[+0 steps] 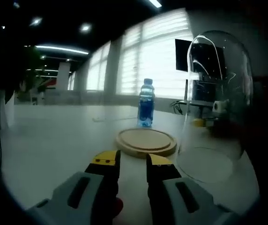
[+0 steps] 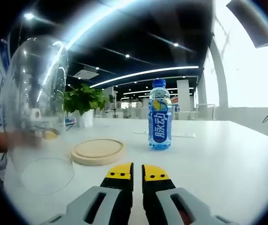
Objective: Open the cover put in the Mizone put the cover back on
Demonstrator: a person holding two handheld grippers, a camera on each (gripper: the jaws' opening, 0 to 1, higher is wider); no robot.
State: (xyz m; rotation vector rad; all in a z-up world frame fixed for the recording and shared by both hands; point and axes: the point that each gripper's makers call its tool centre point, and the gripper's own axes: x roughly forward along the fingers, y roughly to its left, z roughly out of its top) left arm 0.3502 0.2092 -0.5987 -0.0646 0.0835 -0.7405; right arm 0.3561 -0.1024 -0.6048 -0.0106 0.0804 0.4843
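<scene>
A blue Mizone bottle [image 1: 146, 103] [image 2: 160, 123] stands upright on the white table, just behind a round wooden base [image 1: 146, 141] [image 2: 98, 151]. The clear glass dome cover [image 1: 218, 103] [image 2: 38, 108] stands on the table beside the base, off it. It is to the right in the left gripper view and to the left in the right gripper view. My left gripper [image 1: 133, 164] is low over the table in front of the base, its yellow-tipped jaws a little apart and holding nothing. My right gripper [image 2: 137, 172] points between base and bottle, jaws nearly together and empty.
The white table [image 2: 227, 154] stretches wide around the objects. A dark monitor [image 1: 190, 56] and small clutter [image 1: 218, 110] sit behind the dome. A potted plant [image 2: 83, 101] stands at the table's far side. Bright blinds line the window wall [image 1: 157, 56].
</scene>
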